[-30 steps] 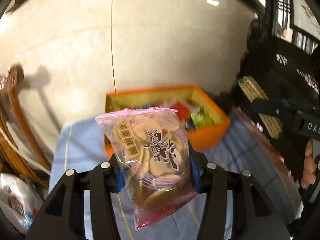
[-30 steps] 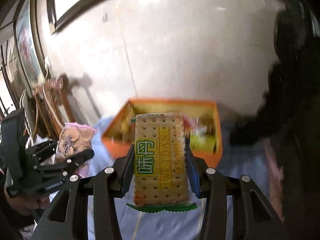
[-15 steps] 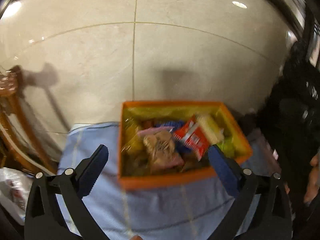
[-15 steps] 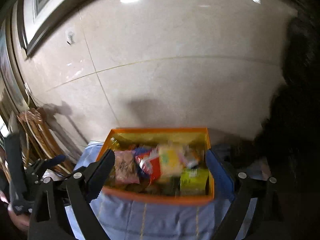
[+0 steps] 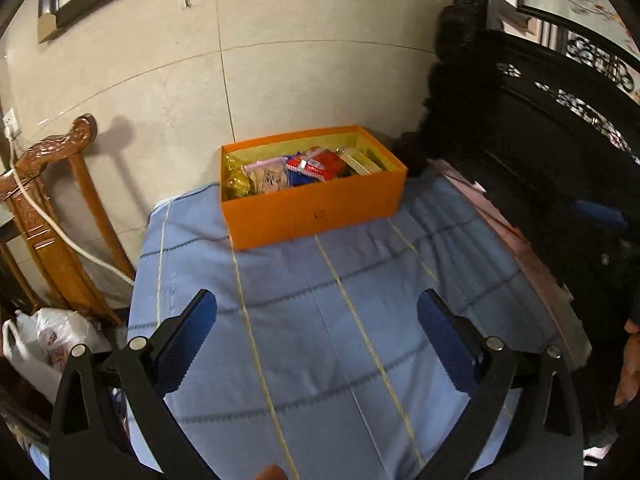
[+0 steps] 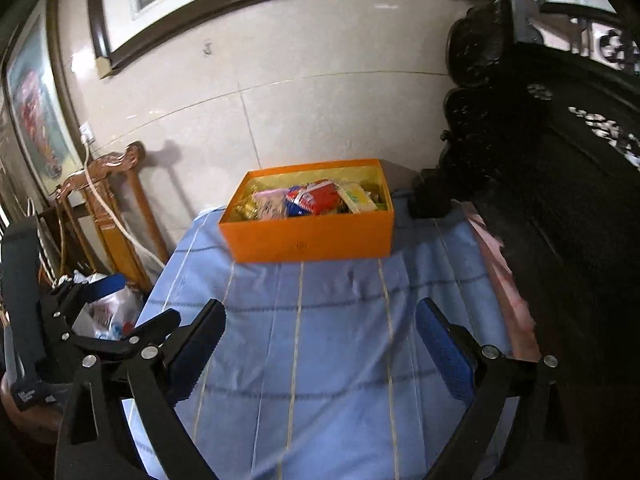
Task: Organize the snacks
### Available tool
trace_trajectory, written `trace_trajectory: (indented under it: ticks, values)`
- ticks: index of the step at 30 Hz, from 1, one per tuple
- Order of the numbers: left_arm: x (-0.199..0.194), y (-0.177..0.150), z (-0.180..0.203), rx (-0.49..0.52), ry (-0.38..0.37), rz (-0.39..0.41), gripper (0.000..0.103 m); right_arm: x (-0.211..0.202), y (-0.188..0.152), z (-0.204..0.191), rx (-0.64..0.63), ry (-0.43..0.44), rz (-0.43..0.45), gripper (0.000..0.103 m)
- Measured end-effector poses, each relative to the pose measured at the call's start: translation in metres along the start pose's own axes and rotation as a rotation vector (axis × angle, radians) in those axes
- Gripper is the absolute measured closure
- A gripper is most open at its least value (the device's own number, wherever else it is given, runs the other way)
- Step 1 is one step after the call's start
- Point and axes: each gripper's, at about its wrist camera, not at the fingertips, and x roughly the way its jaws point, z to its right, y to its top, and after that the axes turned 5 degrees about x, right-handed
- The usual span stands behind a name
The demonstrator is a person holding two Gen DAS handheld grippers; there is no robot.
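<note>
Two risks, by my reading: the rectangular orange cardboard box (image 6: 312, 240), at the wall end of the blue striped cloth (image 6: 320, 360), looks heaped, so its packets (image 6: 316, 198) may spill; its long axis runs along the wall; left gripper (image 5: 316, 344) gapes empty; right gripper (image 6: 320, 340), empty, is opening.

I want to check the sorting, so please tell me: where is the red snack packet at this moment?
In both wrist views the red snack packet lies inside the orange box at the far end of the blue cloth, near the tiled wall.
</note>
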Motion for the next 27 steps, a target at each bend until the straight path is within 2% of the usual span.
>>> trace_trajectory:
  ticks: [8,13,22,27]
  values:
    - [-0.087,-0.018,0.021,-0.087,0.090,0.045,0.004,-0.083,-0.027,-0.002,-0.050,0.026,0.113,0.006]
    - [-0.134,-0.031,0.032,-0.182,0.173,0.064,0.004,-0.113,-0.035,0.004,-0.081,0.069,0.104,0.006]
    - [-0.167,-0.057,0.064,-0.171,0.240,0.058,0.004,-0.134,-0.058,0.029,-0.063,0.093,0.067,0.006]
    - [-0.178,-0.064,0.079,-0.141,0.245,0.069,0.004,-0.143,-0.066,0.028,-0.080,0.107,0.077,0.006]
